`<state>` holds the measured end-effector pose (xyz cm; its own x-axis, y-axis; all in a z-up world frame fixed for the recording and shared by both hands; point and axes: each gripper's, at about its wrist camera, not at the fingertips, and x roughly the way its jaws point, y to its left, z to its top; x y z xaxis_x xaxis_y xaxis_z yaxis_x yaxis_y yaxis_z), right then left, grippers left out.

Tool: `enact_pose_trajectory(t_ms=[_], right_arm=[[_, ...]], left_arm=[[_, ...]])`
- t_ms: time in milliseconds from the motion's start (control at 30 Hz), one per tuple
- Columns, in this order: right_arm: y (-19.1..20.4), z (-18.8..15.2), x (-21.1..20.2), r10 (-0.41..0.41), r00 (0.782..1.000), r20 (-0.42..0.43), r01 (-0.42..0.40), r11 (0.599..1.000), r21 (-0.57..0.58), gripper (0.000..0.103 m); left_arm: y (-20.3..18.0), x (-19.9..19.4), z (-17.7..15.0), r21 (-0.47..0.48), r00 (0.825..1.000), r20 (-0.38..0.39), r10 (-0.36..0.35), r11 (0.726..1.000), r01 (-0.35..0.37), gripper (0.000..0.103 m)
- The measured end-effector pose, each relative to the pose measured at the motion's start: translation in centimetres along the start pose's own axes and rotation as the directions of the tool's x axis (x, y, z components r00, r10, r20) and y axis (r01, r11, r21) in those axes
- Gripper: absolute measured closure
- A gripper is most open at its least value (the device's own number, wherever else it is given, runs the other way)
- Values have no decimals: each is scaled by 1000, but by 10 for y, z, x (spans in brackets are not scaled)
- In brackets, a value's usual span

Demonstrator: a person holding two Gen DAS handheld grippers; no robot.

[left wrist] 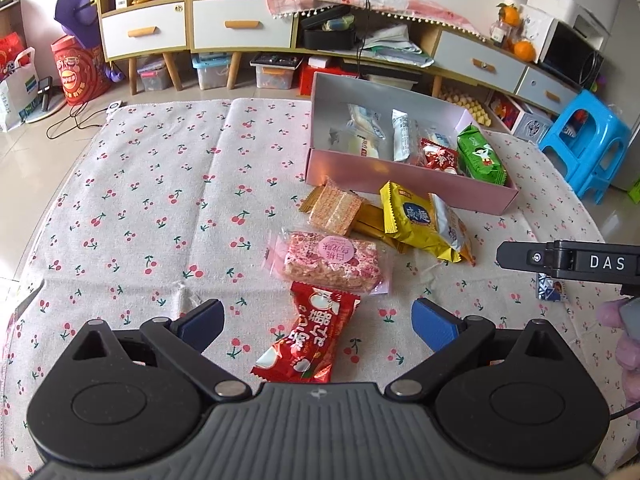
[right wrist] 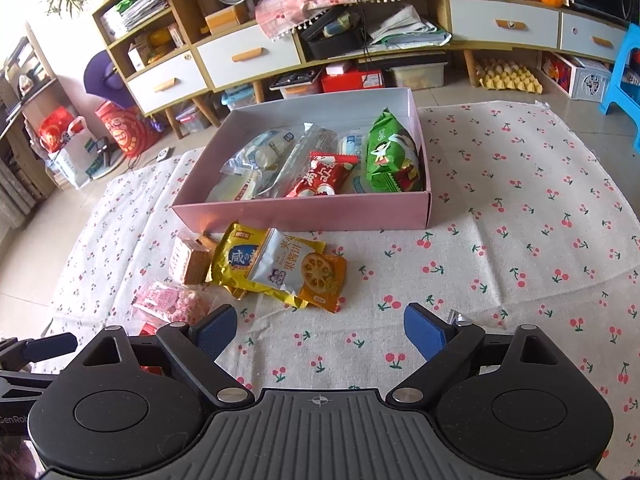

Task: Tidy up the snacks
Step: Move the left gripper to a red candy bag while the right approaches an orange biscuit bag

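Note:
A pink box stands on the cherry-print cloth and holds several snacks, among them a green packet and a red packet. Loose snacks lie in front of it: a yellow packet, a white biscuit packet, a wafer pack, a pink rice bar. A red packet lies between the open jaws of my left gripper, untouched. My right gripper is open and empty above bare cloth.
The cherry-print cloth covers the floor. Wooden drawer cabinets with storage boxes beneath line the back. A blue stool stands at the right. The right gripper's body shows at the left view's right edge.

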<state>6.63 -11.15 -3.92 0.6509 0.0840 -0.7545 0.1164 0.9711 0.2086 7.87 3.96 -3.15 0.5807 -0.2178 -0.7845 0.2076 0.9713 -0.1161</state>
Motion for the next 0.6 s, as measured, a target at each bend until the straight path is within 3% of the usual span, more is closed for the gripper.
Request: enact_pose_trajectory(t_ms=[167, 333, 433, 600], right_arm=[[4, 0, 3, -7, 1000, 2, 7, 1000, -9, 11], [5, 3, 8, 34, 999, 2, -34, 999, -14, 11], [11, 8, 15, 109, 994, -2, -109, 988, -109, 11], [22, 10, 27, 129, 992, -1, -120, 924, -363, 11]], left_arm=[[18, -1, 2, -49, 1000, -5, 5, 999, -5, 3], [24, 3, 1, -15, 1000, 12, -19, 1000, 20, 6], [19, 9, -2, 58, 998, 8, -69, 996, 68, 9], [10, 19, -9, 128, 995, -29, -97, 987, 100, 21]])
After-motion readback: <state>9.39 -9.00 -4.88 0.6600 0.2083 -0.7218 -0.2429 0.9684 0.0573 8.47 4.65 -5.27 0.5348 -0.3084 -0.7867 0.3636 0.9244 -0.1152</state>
